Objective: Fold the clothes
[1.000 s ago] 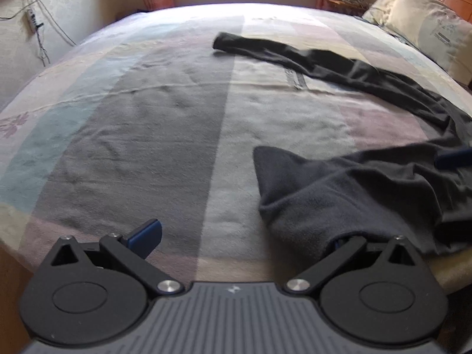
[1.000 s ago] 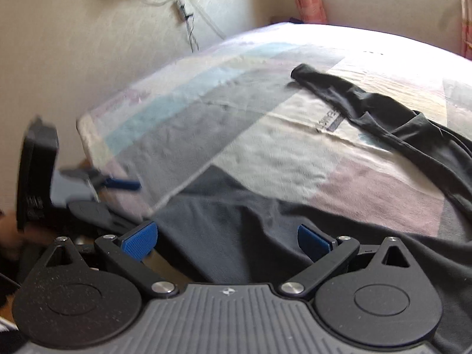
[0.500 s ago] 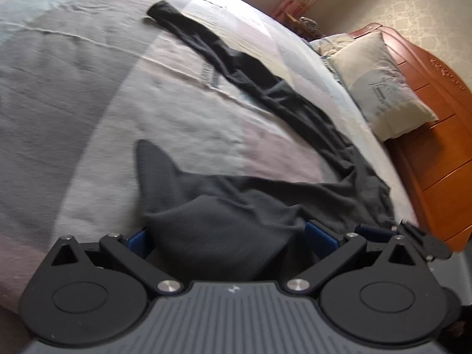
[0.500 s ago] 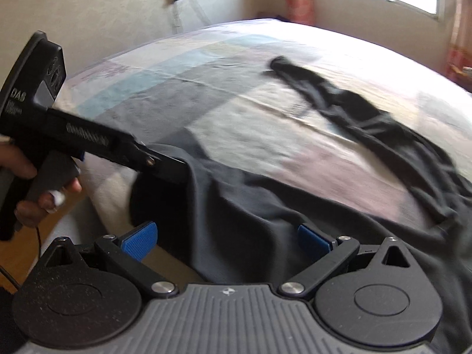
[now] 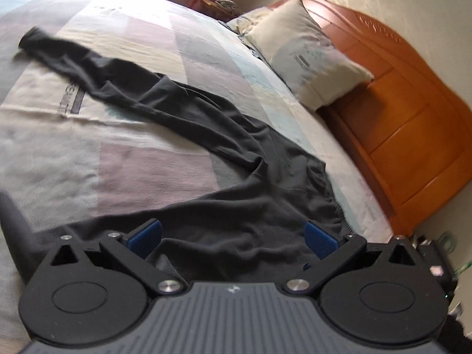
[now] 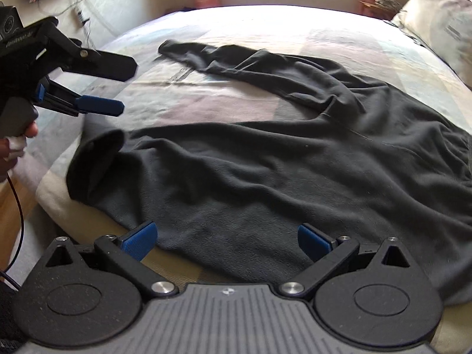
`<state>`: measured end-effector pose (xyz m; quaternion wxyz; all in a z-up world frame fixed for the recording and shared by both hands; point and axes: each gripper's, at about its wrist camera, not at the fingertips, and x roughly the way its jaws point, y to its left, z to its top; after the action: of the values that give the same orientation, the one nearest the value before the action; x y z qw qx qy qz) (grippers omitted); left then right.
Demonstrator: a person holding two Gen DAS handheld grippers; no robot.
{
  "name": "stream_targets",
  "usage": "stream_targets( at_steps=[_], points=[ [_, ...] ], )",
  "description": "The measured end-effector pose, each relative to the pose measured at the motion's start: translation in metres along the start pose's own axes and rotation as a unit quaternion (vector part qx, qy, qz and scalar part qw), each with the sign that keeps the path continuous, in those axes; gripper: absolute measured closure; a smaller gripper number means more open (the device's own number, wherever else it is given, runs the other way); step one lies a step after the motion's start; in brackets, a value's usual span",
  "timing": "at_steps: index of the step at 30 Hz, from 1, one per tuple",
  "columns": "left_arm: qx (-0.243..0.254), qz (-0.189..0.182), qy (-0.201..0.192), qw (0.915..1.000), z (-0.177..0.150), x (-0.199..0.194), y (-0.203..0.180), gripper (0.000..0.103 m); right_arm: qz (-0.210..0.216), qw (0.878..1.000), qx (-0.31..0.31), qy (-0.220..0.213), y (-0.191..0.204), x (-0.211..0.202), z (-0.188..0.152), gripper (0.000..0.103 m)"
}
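A dark long-sleeved garment [image 6: 265, 177] is lying spread and wrinkled across the near part of the bed [image 6: 236, 94], its hem hanging just over the near edge and one sleeve [image 6: 224, 56] stretching away toward the far side over the pastel patchwork bedspread [image 5: 141, 159]. The right tool [image 6: 227, 237] is sitting at that hem with its blue fingers [image 6: 140, 237] spread wide, gripping nothing. The left tool [image 5: 233, 234] is likewise spread wide, its blue pads [image 5: 144, 233] lying at the garment's edge; in the right wrist view it [image 6: 101, 85] is hovering above the bed's left corner, a hand [image 6: 14, 144] on its grip. A pale pillow [image 5: 306, 53] is leaning against the orange wooden headboard [image 5: 398, 118].
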<state>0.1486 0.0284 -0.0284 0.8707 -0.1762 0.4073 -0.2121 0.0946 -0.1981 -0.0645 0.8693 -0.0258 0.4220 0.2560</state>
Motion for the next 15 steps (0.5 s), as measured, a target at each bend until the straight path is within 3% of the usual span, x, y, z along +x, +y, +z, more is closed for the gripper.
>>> stream_targets(
  at_steps=[3, 7, 10, 15],
  points=[
    [0.036, 0.056, -0.006, 0.9978, -0.008, -0.017, 0.0, 0.001, 0.007, 1.0, 0.007, -0.003, -0.004, 0.0, -0.001, 0.0],
    [0.073, 0.16, -0.019, 0.9843, -0.029, -0.051, 0.01, 0.001, 0.02, 1.0, 0.007, -0.003, -0.005, 0.003, 0.001, 0.0],
    [0.068, 0.215, -0.022, 0.9739, -0.048, -0.076, 0.023, 0.001, 0.032, 0.999, 0.006, -0.002, -0.001, 0.007, 0.002, 0.0],
    [0.051, 0.275, 0.0, 0.9602, -0.08, -0.093, 0.045, 0.001, 0.048, 0.999, -0.011, 0.014, 0.015, 0.02, 0.007, 0.0]
  ],
)
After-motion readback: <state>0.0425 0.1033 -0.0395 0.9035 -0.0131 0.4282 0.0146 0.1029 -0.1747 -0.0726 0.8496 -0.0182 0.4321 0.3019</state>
